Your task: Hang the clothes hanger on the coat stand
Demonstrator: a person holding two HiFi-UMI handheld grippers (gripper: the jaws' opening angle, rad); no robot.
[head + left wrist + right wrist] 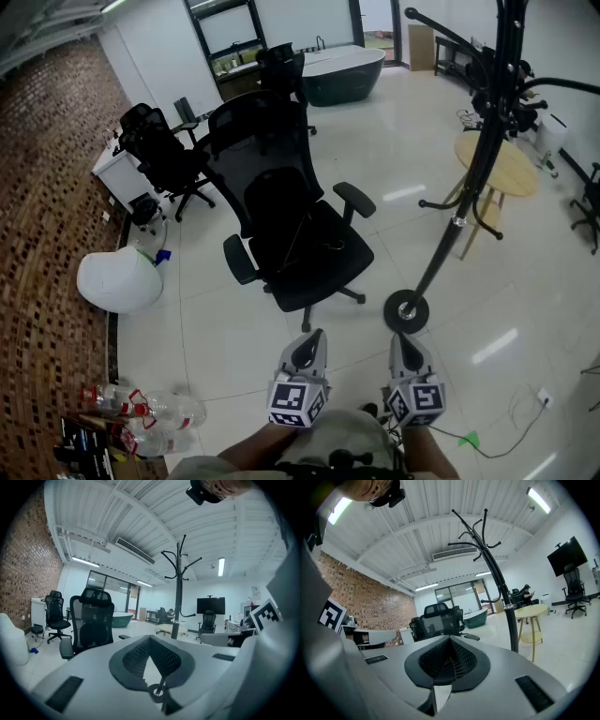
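the clothes hanger is not plainly seen in any view. a thin pale line point(298, 246) lying across the seat of the black office chair point(272, 141) may be it, but it is too faint to tell. the chair stands on the glossy white floor point(234, 337), straight ahead of the person. to its right, apart from it, rises the black coat stand point(466, 183), its hooks bare in the gripper views, beside a small round table point(516, 173). the left gripper point(306, 345) and right gripper point(406, 345) are held low and close to the body, side by side, pointing roughly level toward the chair and stand. both sets of jaws are clenched tip to tip on nothing, so the pick-up likely has not begun.
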